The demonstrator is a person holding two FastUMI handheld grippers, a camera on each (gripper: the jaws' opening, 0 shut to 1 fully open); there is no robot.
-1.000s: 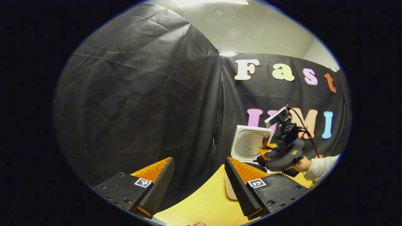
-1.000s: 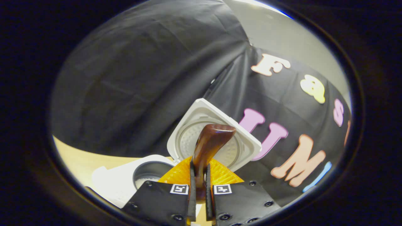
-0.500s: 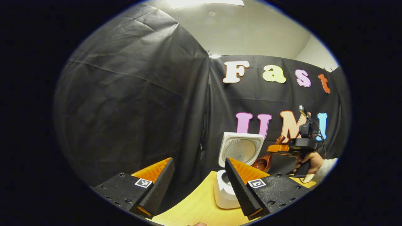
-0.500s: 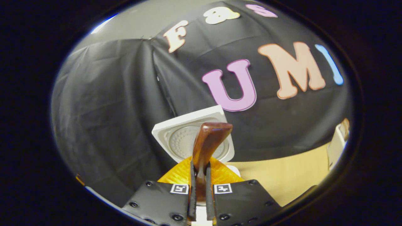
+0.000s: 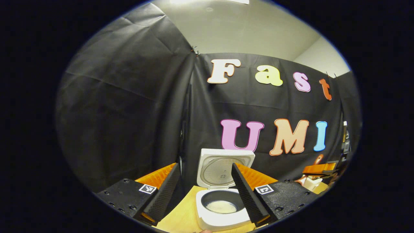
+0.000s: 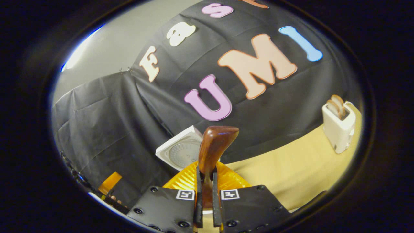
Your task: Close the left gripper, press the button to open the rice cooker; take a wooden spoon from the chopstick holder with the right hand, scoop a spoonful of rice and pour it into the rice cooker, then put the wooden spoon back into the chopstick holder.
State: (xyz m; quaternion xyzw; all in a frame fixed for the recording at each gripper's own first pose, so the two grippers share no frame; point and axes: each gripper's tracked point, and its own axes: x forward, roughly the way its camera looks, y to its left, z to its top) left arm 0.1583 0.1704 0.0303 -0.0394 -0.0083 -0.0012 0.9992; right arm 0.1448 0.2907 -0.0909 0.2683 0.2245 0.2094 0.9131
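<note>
Spoon (image 6: pixel 213 152) stands at the lower centre of the right gripper view, its handle pinched between the two fingers of the right claw (image 6: pixel 206 197). The left claw (image 5: pixel 204 191) is spread wide and holds nothing. Between its fingers, low in the left gripper view, the cooker (image 5: pixel 220 218) sits on the bench (image 5: pixel 176 221) with lid (image 5: pixel 223 166) raised and rice (image 5: pixel 221 207) in the pot.

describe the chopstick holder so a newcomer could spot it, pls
Start at the tan wooden table in front of the black cloth wall. In the right gripper view, a small white box-shaped chopstick holder stands upright near the table's far right edge. Brown wooden utensil tips poke out of its open top, unlike the wide white rice cooker.
</note>
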